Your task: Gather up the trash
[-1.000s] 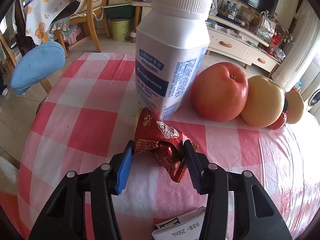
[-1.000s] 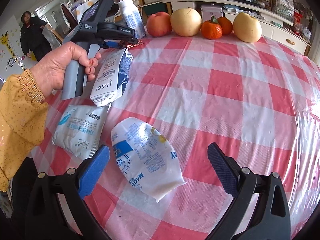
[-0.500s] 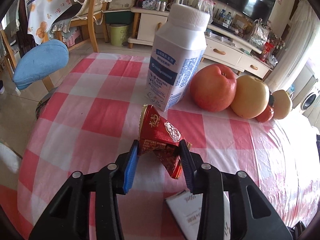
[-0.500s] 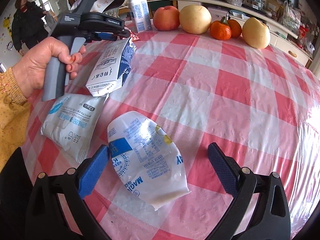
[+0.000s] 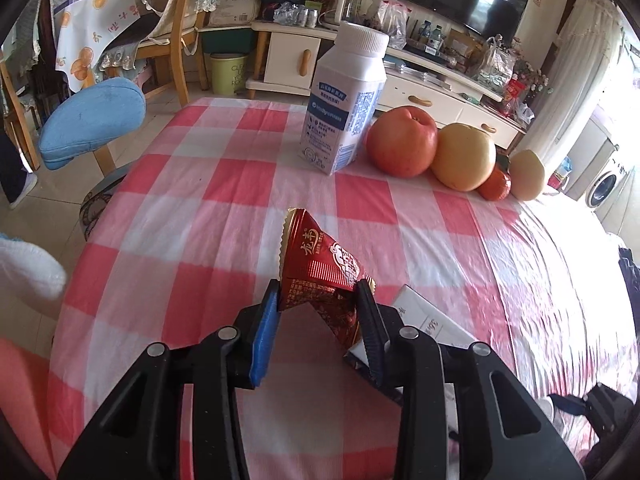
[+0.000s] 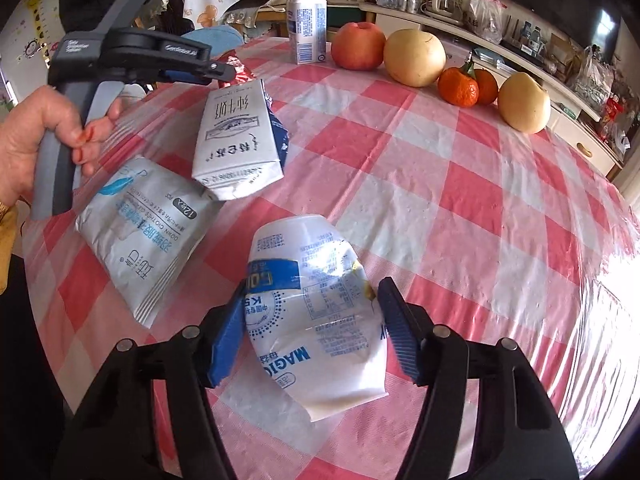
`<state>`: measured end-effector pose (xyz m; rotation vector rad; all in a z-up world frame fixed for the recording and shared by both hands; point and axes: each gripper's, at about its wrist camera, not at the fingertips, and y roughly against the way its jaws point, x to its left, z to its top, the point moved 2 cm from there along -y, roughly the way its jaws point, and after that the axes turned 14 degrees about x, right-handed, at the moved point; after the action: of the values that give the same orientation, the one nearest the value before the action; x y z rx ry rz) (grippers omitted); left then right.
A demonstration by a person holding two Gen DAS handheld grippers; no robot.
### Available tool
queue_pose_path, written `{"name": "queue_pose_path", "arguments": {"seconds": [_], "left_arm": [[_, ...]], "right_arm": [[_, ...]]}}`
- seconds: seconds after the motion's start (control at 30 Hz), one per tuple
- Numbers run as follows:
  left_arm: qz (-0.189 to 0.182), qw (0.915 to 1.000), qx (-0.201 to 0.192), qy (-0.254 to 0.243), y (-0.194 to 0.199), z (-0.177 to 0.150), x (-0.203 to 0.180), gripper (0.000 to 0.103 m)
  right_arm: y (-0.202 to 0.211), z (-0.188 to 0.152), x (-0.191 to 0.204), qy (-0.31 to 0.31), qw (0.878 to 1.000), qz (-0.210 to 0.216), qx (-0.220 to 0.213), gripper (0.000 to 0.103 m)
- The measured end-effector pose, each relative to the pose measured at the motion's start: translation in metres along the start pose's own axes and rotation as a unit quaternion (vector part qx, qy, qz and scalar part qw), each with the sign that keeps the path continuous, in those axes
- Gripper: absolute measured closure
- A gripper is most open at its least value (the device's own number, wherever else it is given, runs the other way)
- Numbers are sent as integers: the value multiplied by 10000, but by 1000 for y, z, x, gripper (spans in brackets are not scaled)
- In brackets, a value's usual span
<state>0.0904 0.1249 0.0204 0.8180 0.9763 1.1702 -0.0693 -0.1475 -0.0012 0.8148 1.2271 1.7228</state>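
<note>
My left gripper point(image 5: 318, 308) is shut on a red foil snack wrapper point(image 5: 320, 268) and holds it above the checked tablecloth point(image 5: 192, 216). It also shows in the right wrist view point(image 6: 224, 74), gripped by a hand. My right gripper point(image 6: 310, 316) has its jaws closed in around a crumpled white and blue plastic bag point(image 6: 316, 300); both pads touch its sides. A flattened white milk carton point(image 6: 236, 140) and a white wipes pouch point(image 6: 144, 236) lie to its left. The carton's corner shows under the left gripper point(image 5: 428, 324).
An upright white bottle point(image 5: 346, 100) stands at the table's far side beside an apple point(image 5: 402, 142), a pear point(image 5: 464, 158), tangerines point(image 6: 458, 86) and another pear point(image 6: 524, 102). A blue chair point(image 5: 92, 122) stands at the left edge. Cabinets line the back.
The left gripper lifted the red wrapper and drew back from the bottle. The right gripper moved forward over the white bag and its jaws narrowed onto it.
</note>
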Motion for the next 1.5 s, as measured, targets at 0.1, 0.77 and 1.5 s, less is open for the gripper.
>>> {"name": "queue_pose_path", "arguments": {"seconds": [0.1,0.77,1.5], "left_arm": [[-78,10000,-47,11,10,-14,2,64],[-494,9981,-360,1,68,-99,0,79],[181,9979,201,-591,49,-107,4,23]], "right_arm": [[1,-1,2,-4,10000,26,-18,39],[6,-6,6,-201,9996,69,-171,39],[17,-8,6,-232,9993,58,-274,38]]}}
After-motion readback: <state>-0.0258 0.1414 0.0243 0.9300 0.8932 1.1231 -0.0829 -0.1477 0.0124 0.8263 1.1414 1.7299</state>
